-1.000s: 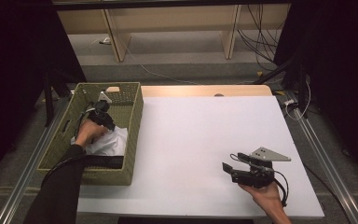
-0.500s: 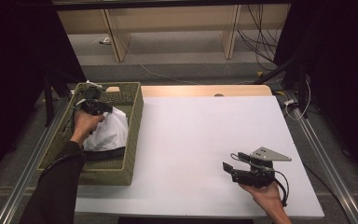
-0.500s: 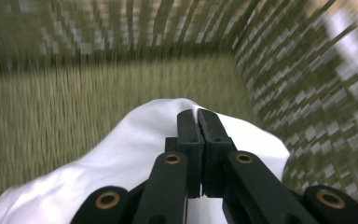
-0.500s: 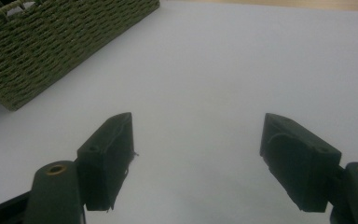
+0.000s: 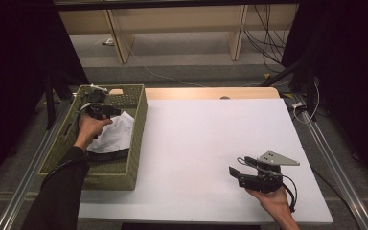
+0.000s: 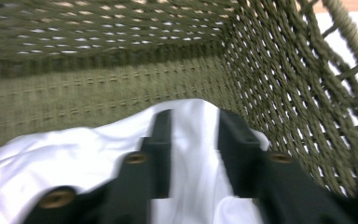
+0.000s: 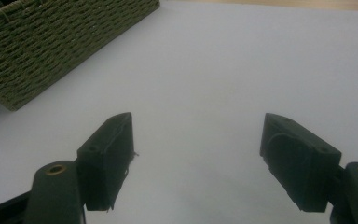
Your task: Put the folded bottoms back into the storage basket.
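A white cloth point(image 5: 117, 133) lies bunched in the green woven basket point(image 5: 140, 139) at the table's left, with a dark cloth point(image 5: 106, 155) under its near edge. My left gripper point(image 5: 111, 112) is inside the basket near its far end, shut on the white cloth point(image 6: 193, 154), which fills the narrow gap between the jaws and drapes below them. The basket's far wall point(image 6: 98, 93) stands just ahead. My right gripper point(image 5: 234, 173) rests open at the front right of the white table point(image 5: 206, 139). Nothing is between its wide-spread jaws point(image 7: 198, 135).
The basket's outer corner point(image 7: 51, 42) is off to the right gripper's far left. A wooden strip point(image 5: 211, 92) runs along the table's far edge. Cables point(image 5: 172, 76) and shelf legs are on the floor beyond. Metal rails point(image 5: 333, 163) flank the table.
My left gripper has moved toward the basket's far end, and the white cloth has risen and shifted with it. The right gripper has stayed put.
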A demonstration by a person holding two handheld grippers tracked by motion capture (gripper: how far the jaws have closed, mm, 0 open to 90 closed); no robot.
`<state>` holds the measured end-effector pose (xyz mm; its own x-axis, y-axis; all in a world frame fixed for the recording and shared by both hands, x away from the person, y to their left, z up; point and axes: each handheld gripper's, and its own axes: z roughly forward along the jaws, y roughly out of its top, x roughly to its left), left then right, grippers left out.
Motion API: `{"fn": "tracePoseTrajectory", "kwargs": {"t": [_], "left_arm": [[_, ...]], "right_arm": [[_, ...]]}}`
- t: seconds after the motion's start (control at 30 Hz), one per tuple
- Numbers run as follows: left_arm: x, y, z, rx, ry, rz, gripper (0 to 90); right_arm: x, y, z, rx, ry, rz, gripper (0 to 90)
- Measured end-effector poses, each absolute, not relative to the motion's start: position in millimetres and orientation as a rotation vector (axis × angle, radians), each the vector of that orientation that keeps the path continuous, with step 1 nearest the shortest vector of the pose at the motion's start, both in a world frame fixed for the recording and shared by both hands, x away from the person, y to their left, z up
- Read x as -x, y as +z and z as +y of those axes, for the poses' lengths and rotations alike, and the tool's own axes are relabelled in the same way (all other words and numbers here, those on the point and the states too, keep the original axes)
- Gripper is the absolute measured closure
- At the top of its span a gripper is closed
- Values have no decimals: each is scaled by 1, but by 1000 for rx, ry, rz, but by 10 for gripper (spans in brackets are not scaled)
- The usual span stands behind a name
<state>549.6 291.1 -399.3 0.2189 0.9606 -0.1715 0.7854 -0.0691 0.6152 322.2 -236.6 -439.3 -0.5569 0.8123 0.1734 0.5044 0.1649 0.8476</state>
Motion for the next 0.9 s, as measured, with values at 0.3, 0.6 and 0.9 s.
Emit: {"fn": "tracePoseTrajectory", "kwargs": {"t": [0.3, 0.6, 0.9], "left_arm": [[-542, -398, 329, -1886, 411, 1855, 444], [-542, -431, 350, -1920, 305, 1983, 696], [-540, -428, 367, -1810, 466, 2032, 885]], "right_arm": [[-322, -439, -236, -1259, 1347, 2130, 269], [-323, -439, -235, -1263, 1337, 2135, 269], [-323, -440, -236, -1260, 1345, 2127, 270]]}}
